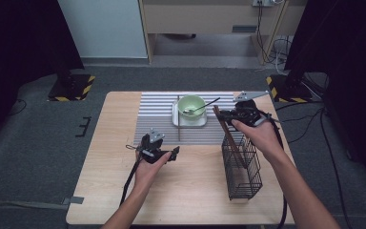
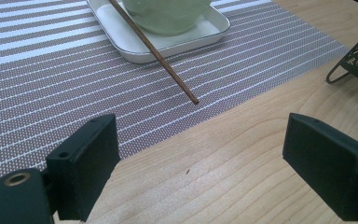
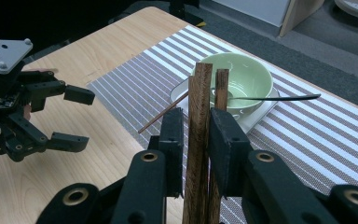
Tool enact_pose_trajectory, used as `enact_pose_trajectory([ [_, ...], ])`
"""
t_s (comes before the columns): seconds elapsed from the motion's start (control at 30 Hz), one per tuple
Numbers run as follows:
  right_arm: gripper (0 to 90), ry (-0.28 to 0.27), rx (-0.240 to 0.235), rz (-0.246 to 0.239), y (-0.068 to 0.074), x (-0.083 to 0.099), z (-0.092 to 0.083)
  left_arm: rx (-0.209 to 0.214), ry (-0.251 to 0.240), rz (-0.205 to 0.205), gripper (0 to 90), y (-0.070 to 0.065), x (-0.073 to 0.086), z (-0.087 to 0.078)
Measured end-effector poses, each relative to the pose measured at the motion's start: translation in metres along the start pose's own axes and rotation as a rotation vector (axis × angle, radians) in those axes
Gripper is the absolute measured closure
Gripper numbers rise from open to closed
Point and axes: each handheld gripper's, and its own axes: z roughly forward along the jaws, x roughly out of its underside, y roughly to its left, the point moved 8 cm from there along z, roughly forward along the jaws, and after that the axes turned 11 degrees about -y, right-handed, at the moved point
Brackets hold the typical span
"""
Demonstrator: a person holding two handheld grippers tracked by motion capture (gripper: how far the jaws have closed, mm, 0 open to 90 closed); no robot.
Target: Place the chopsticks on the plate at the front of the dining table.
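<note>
**A:** At the worktop (image 1: 190, 186), what does the right gripper (image 3: 196, 135) hold?

**B:** Its jaws are clamped on two dark wooden sticks (image 3: 200, 116), upright, at the top of the black wire basket (image 1: 240, 164) on the right side.

**A:** And the left gripper (image 2: 200, 158)?

**B:** It hovers over bare wood just near of the striped placemat (image 1: 157, 114), jaws wide apart, gripping nothing. A single chopstick (image 2: 154, 51) leans on the white tray (image 2: 135, 49) under the green bowl (image 1: 191, 106); a black spoon (image 3: 279, 97) rests in the bowl.
</note>
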Motion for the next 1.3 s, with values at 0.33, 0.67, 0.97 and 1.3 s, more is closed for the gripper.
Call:
enact_pose_trajectory([
  [0.33, 81.7, 0.008, -0.001, 0.000, 0.000, 0.002, 0.004, -0.002, 0.003, -0.001, 10.1, 0.000, 0.001, -0.001],
  [0.67, 83.2, 0.002, -0.030, 0.025, 0.001, -0.002, -0.001, -0.001, 0.007, -0.002, 10.1, -0.001, 0.004, 0.001],
  [0.97, 83.4, -0.009, -0.040, 0.034, 0.001, -0.006, -0.010, -0.002, 0.008, -0.005, 10.2, -0.002, 0.005, 0.002],
  [1.3, 83.4, -0.044, -0.043, 0.023, 0.003, -0.024, -0.022, 0.005, 0.003, -0.005, 10.2, -0.005, 0.005, 0.003],
])
